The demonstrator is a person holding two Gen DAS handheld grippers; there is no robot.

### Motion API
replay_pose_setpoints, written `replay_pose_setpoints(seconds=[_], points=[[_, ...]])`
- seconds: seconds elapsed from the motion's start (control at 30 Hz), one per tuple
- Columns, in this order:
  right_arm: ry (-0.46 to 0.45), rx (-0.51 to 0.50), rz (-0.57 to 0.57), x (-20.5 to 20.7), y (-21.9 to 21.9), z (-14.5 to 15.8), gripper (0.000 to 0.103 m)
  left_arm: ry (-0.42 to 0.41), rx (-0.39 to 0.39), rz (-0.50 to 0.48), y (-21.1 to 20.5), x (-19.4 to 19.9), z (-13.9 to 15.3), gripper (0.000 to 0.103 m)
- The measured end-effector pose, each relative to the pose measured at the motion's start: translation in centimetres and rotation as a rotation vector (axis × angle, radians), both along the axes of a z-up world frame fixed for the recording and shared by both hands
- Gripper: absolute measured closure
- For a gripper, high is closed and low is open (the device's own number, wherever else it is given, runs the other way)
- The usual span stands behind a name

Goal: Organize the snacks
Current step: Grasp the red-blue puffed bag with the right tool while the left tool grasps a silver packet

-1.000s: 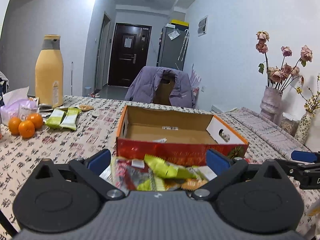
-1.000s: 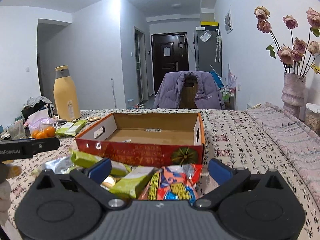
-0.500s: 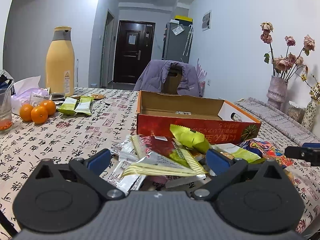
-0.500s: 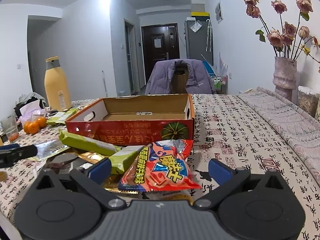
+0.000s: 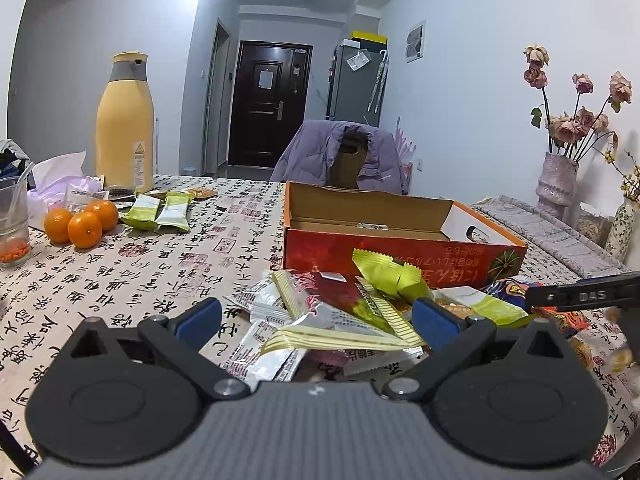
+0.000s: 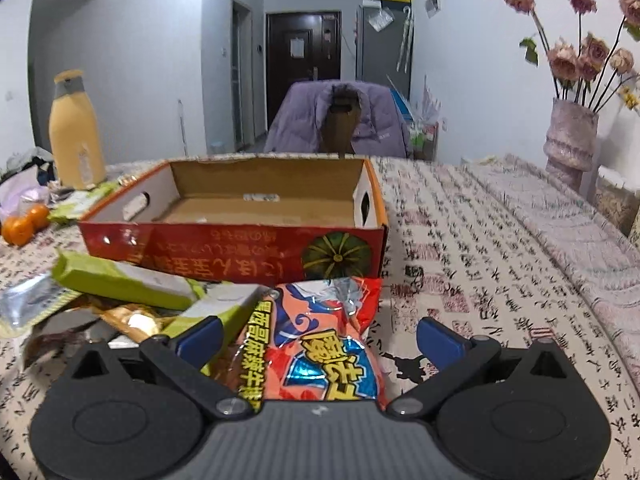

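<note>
A heap of snack packets [image 5: 336,320] lies on the patterned tablecloth in front of an open red cardboard box [image 5: 400,236]. My left gripper [image 5: 316,320] hangs open low over the heap, its blue pads either side of the silver and green packets. In the right wrist view the same box [image 6: 240,216] has little in it, only a small scrap on its floor. My right gripper [image 6: 320,338] is open, straddling a red and blue snack bag [image 6: 320,344]; green packets [image 6: 120,280] lie to its left. A finger of the right gripper [image 5: 584,296] pokes in at the left view's right edge.
A tall yellow bottle [image 5: 125,124], oranges [image 5: 80,224], two green packets [image 5: 160,212] and a plastic cup [image 5: 12,220] stand at the table's left. A vase of dried roses [image 5: 558,184] is at the right. A chair with a purple jacket [image 5: 344,156] is behind the box.
Both grippers have drawn back from the box and dropped lower toward the snack heap, so the packets look larger. The red and blue bag now lies between the right gripper's fingers.
</note>
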State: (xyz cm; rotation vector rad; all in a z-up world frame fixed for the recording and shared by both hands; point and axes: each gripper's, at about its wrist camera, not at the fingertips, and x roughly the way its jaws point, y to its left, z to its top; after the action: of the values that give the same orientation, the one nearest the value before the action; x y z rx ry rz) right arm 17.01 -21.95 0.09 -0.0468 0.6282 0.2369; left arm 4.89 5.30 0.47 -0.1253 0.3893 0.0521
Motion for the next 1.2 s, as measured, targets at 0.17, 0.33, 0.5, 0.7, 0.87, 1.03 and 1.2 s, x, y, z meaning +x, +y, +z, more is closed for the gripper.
replay_pose_setpoints(seconds=[0.17,0.33,0.5,0.7,0.87,1.03,1.2], points=[[0.039,-0.008,-0.007,1.4,0.6,-0.9,0.008,0.004,0.007,-0.004,-0.2,0.1,-0.1,0.0],[0.068,-0.021,-0.004,2.2,1.0,-1.7,0.016,0.008,0.006,-0.007,-0.2,0.2,-0.2,0.0],[0.073,0.0,-0.001,2.0,0.7,-2.1,0.026,0.014,0.0,-0.002,-0.1,0.3,-0.4,0.0],[0.047,0.024,0.011,1.2,0.3,-2.0,0.035,0.017,0.0,-0.001,-0.1,0.2,-0.4,0.0],[0.0,0.033,0.003,0.1,0.0,-1.7,0.038,0.021,0.002,-0.003,-0.2,0.2,-0.4,0.0],[-0.065,0.055,-0.01,-1.3,-0.6,-1.0,0.038,0.024,0.012,-0.006,-0.4,0.3,0.1,0.0],[-0.123,0.081,-0.024,-2.4,-1.3,0.0,0.038,0.045,0.027,-0.009,-1.0,1.1,1.0,0.0]])
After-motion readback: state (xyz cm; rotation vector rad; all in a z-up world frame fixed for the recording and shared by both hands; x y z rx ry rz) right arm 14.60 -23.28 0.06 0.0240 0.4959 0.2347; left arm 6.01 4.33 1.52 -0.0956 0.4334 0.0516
